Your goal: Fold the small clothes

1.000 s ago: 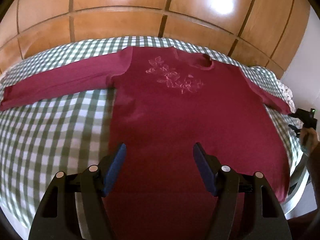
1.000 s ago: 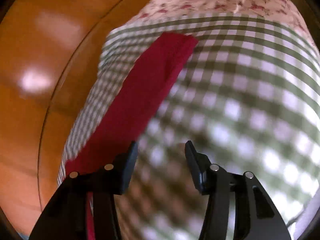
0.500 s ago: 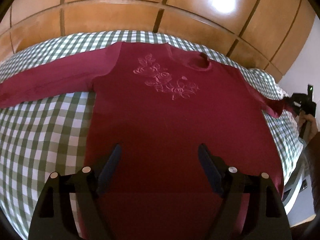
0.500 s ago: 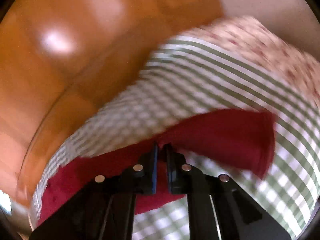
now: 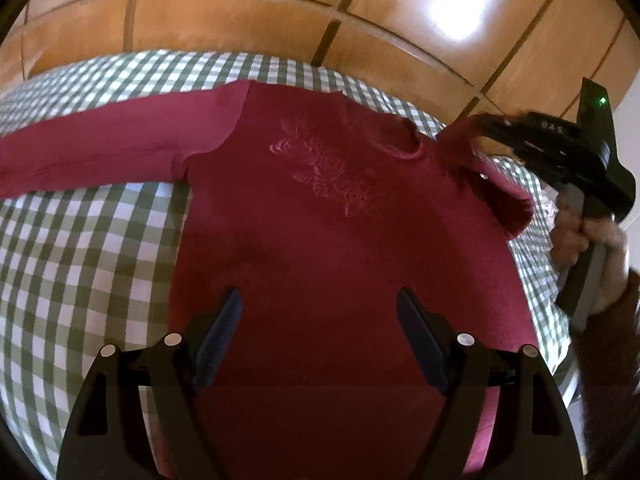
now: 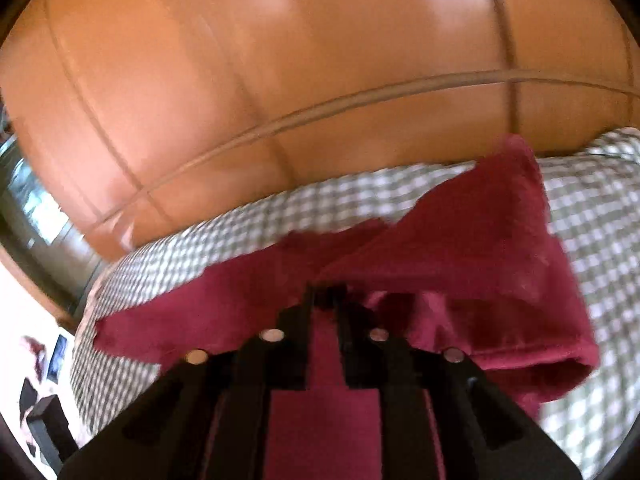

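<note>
A dark red long-sleeved top (image 5: 340, 248) with a flower pattern on the chest lies face up on a green-and-white checked cloth (image 5: 80, 264). Its left sleeve (image 5: 112, 152) lies stretched out flat. My left gripper (image 5: 319, 332) is open and empty, hovering over the lower body of the top. My right gripper (image 6: 325, 294) is shut on the right sleeve (image 6: 492, 280) and holds it lifted off the cloth, near the neckline; it also shows in the left wrist view (image 5: 480, 128), at the right.
A glossy wooden panelled headboard (image 5: 280, 20) rises behind the checked cloth. The person's hand (image 5: 588, 240) holds the right gripper's handle at the right edge. A room floor with dark objects (image 6: 40, 400) shows at the lower left of the right wrist view.
My right gripper closed on the right sleeve and has lifted it up and inward toward the neckline. My left gripper moved rightward over the body of the top, still open.
</note>
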